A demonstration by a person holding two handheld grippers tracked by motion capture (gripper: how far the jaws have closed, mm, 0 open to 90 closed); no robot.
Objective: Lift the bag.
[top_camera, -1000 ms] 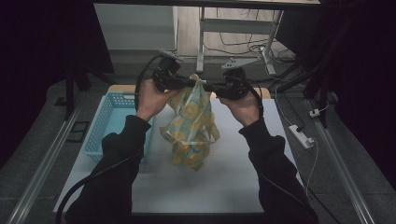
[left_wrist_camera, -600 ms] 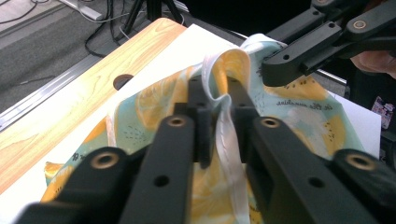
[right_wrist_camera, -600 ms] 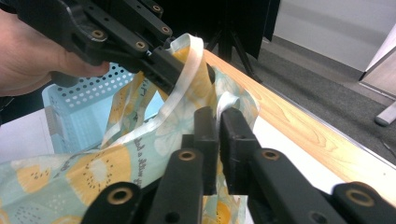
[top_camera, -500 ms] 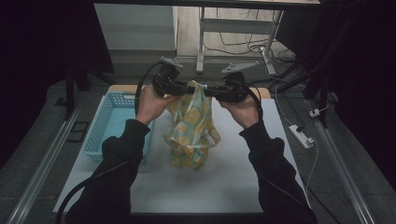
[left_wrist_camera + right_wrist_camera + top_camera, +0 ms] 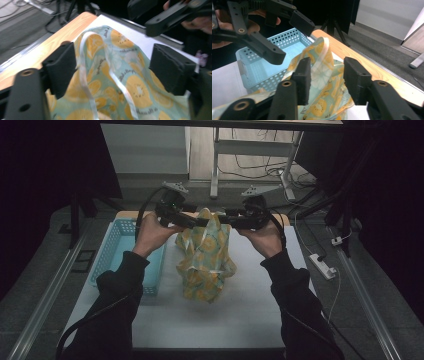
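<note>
A teal cloth bag printed with orange slices stands on the white table top, its peak raised between both hands. My left gripper reaches that peak from the left and my right gripper from the right. In the left gripper view the jaws stand wide open around the bag and its white ribbon handle. In the right gripper view my right gripper is open too, with the bag's top fold in the gap. The left gripper hangs open just beyond.
A light blue perforated basket sits at the table's left, close beside the bag. The far table edge is bare wood. A white power strip lies on the floor to the right. Metal table legs stand behind.
The bag has gone from bunched and wide to taller and narrower. Both hands have stayed at its top, shifting only slightly.
</note>
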